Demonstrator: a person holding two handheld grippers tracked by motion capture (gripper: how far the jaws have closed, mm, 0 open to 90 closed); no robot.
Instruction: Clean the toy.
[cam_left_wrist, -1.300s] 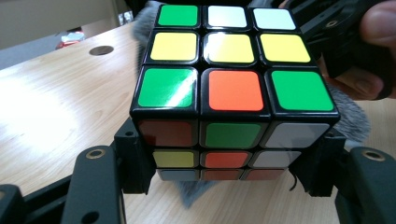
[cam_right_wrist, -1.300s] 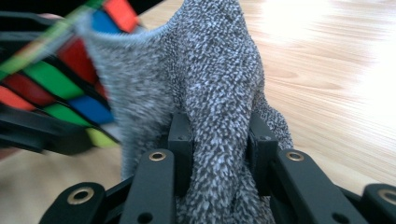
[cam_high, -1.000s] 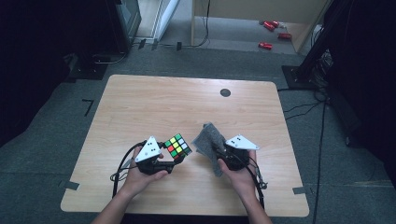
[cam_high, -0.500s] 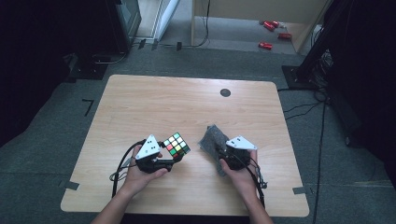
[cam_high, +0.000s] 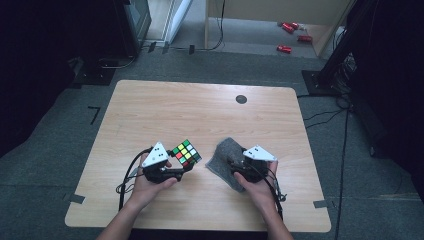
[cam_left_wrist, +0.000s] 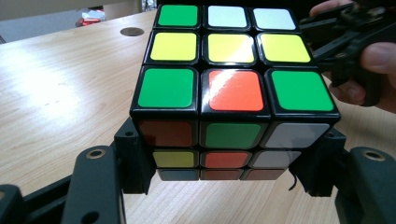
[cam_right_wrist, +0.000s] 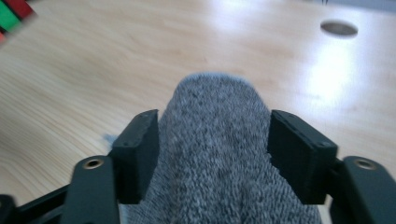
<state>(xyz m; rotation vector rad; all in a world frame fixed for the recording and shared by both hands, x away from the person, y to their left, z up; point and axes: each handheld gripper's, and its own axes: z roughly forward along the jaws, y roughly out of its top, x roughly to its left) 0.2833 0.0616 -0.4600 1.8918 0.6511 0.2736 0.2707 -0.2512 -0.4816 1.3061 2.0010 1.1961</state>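
- The puzzle cube (cam_left_wrist: 233, 88) is showing glossy plastic faces of square stickers in green, yellow, orange and white, set in a black frame with rounded edges.
- The left gripper (cam_left_wrist: 229, 161) is clamping the cube by its lower layers, one black jaw pressing on each side; in the high view the cube (cam_high: 186, 152) is sitting at about 7 o'clock on the table, tilted and raised off the wood.
- The grey cloth (cam_right_wrist: 219, 154) is looking woolly and speckled, with a rounded folded end; in the high view it (cam_high: 225, 155) is lying at about 5 o'clock.
- The right gripper (cam_right_wrist: 212, 158) is straddling the cloth, its jaws having just been opening; the pads are standing beside the fabric, not squeezing it.
- The table (cam_high: 200, 110) is showing pale wood grain, rounded corners and a dark round hole at 1 o'clock.
- Both hands are coming in from 6 o'clock, gripper noses angling inward toward each other.
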